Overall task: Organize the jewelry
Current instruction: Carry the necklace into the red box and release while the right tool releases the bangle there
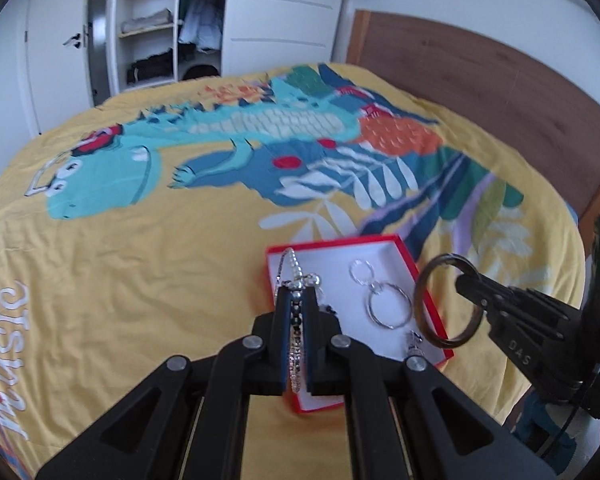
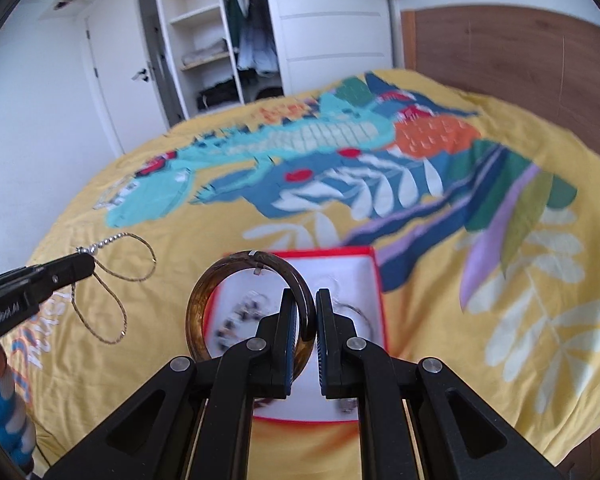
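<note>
A red jewelry box [image 1: 416, 270] with a white inside lies on the yellow bedspread; it also shows in the right wrist view [image 2: 374, 276]. Silver hoop earrings [image 1: 384, 306] lie in it. My left gripper [image 1: 297, 290] is shut on a thin chain necklace [image 1: 290, 264] above the box's left part; the chain dangles in loops in the right wrist view [image 2: 112, 280]. My right gripper [image 2: 307, 294] is shut on a brown bangle [image 2: 198, 300] over the box. In the left wrist view the bangle [image 1: 420, 300] hangs over the box's right edge.
The bedspread [image 1: 140, 280] carries a large blue dinosaur print. A wooden headboard [image 1: 500, 80] stands at the right. An open white wardrobe [image 1: 152, 28] with shelves and clothes stands behind the bed.
</note>
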`<state>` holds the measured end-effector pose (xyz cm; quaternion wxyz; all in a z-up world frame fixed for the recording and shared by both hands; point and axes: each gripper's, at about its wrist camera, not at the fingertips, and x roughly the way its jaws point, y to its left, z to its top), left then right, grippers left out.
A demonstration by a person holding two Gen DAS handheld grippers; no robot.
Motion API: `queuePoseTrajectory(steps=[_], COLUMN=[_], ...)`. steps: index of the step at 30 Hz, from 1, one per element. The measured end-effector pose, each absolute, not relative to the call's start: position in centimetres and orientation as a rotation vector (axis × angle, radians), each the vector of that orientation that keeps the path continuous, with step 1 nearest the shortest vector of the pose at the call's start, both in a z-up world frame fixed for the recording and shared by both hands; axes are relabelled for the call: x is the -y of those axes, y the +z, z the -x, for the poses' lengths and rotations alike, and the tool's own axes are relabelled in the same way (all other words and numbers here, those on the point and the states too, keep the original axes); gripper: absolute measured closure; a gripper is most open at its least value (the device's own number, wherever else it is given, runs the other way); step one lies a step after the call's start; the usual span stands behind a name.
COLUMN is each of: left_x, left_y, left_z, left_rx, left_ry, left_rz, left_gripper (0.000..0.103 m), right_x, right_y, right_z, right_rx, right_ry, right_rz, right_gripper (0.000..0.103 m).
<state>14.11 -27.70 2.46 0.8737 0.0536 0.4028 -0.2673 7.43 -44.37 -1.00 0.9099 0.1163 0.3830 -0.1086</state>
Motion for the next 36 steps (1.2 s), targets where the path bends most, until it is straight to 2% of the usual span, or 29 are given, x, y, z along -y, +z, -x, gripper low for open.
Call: queuePoseTrajectory(steps=[13, 36], left_x=[33.7, 34.5], left_y=[-7.4, -12.4], left_z=[-14.6, -14.4], left_rx=[-1.025, -1.138], left_ry=[-0.604, -0.616], left_rz=[-0.188, -0.214], left_gripper=[0.098, 0.098], right_x=[47.2, 47.4], right_y=[-9.4, -12.9], right_z=[-10.2, -11.3], right_rx=[-0.924, -0.999], right_ry=[-0.193, -0.172], right_rz=[-0.248, -0.220], right_gripper=[0.094, 0.094])
